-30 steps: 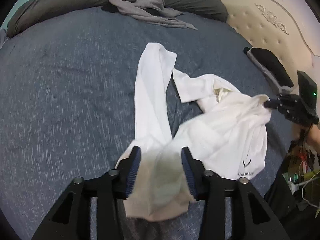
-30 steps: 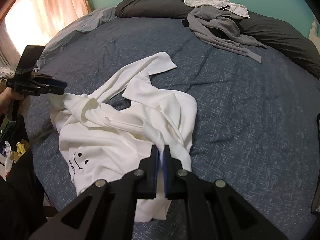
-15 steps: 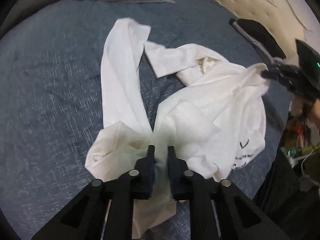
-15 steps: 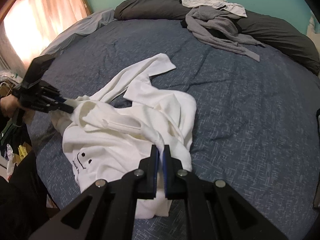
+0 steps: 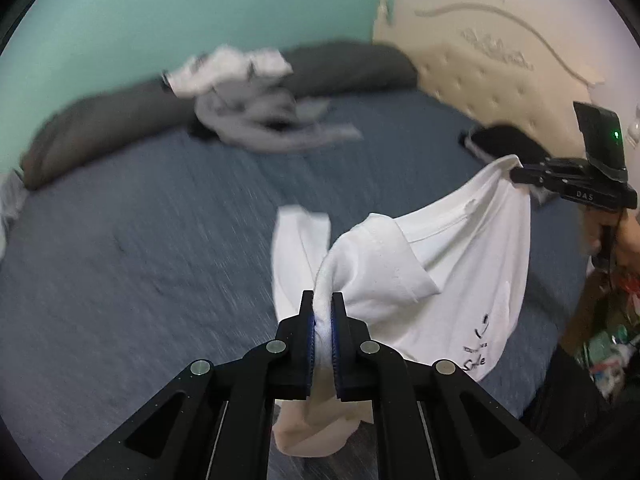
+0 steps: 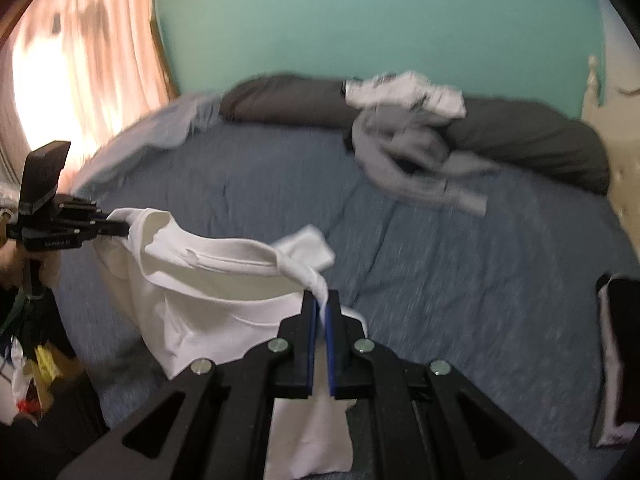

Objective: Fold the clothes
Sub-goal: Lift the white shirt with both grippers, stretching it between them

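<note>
- The bed [image 5: 132, 232], with its blue cover, now lies well below and beyond both claws; a second ago the white shirt [image 5: 448, 264] sprawled crumpled on it, and now most of the shirt hangs in the air between the two claws.
- The shirt's neckline sags in a curve from one claw across to the other, the printed front drooping beneath; one sleeve [image 5: 298, 240] trails just beyond the left claw, and I cannot tell whether it touches the cover.
- Far ahead of both claws a heap of grey and white clothes [image 6: 404, 136] waits against the dark bolster pillow [image 6: 280, 98].
- The left claw [image 5: 322, 320], open a second ago, has since closed narrow on a bunched shoulder of the shirt.
- The right claw [image 6: 320, 316] stays pinched tight on the opposite shoulder, cloth rising out between its pads.
- To my eye the lift means the shirt is being shaken open; laying it flat and the folding itself are not yet begun.
</note>
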Demonstrator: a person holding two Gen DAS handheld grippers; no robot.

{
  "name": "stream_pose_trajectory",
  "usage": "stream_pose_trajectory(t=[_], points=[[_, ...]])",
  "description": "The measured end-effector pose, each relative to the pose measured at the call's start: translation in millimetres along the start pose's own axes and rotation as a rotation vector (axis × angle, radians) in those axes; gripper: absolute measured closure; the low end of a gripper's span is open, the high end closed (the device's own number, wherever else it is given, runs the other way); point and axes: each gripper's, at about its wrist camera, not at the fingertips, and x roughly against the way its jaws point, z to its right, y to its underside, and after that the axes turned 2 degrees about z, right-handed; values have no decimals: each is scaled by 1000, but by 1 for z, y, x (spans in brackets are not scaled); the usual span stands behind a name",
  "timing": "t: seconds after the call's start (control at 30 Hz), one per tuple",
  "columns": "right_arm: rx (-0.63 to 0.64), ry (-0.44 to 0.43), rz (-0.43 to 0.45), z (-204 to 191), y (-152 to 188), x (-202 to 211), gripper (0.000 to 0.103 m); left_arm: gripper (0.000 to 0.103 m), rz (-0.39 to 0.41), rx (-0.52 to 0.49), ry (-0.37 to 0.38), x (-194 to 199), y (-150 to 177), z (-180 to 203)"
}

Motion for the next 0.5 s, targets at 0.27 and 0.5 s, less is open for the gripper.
stream_pose_trajectory(t=[0.27, 0.5], points=[[32, 47, 191, 0, -100, 79, 100, 98, 229, -41, -82, 89, -103, 8], [119, 120, 337, -13, -185, 163, 100, 98, 386, -107, -157, 171, -182, 32]])
